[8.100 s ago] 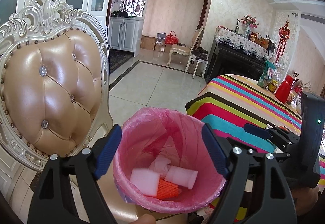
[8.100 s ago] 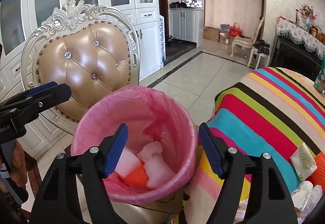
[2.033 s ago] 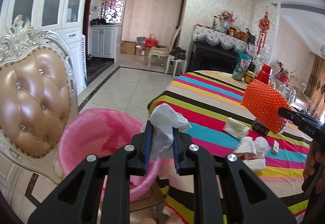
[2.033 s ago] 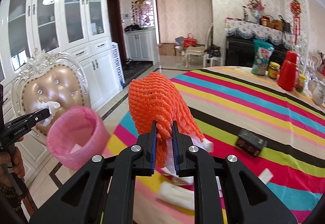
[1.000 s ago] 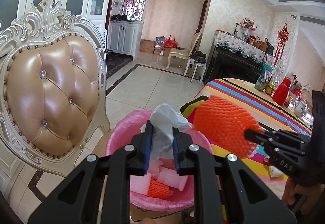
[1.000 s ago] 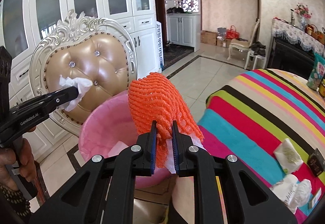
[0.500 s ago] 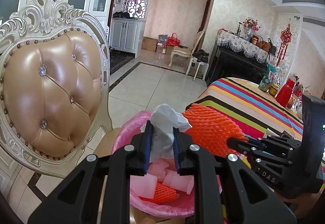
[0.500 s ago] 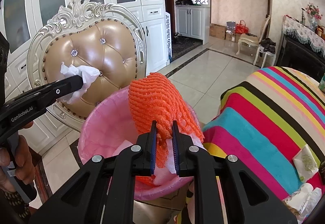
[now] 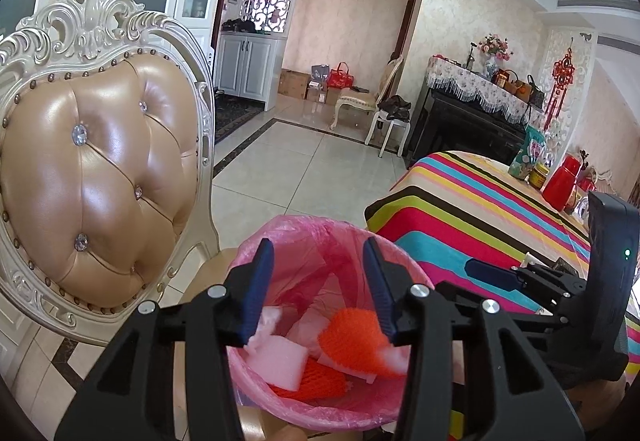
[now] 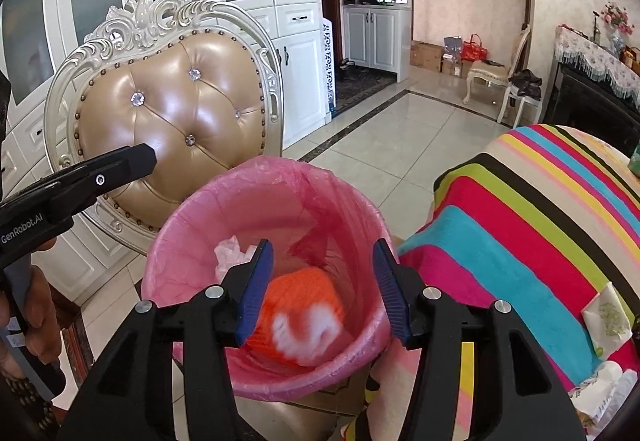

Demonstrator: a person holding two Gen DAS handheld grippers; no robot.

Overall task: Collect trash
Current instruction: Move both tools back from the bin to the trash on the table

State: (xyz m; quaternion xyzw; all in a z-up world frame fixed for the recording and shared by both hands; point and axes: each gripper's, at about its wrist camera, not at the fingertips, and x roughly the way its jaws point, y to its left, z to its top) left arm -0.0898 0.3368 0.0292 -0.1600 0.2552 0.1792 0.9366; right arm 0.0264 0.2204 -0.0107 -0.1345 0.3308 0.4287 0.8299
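Orange foam net & tissue dropping into pink bin: release step. Both grippers, left & right, jaws opening, nothing between. Next: back to striped table for remaining scraps.

"GenRobot.AI" on the left tongs

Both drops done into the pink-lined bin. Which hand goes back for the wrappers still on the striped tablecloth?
Probably right. The right gripper, jaws opening and empty, sits on the side of the striped tablecloth, with the white wrappers beside it. The left gripper sits on the chair side.
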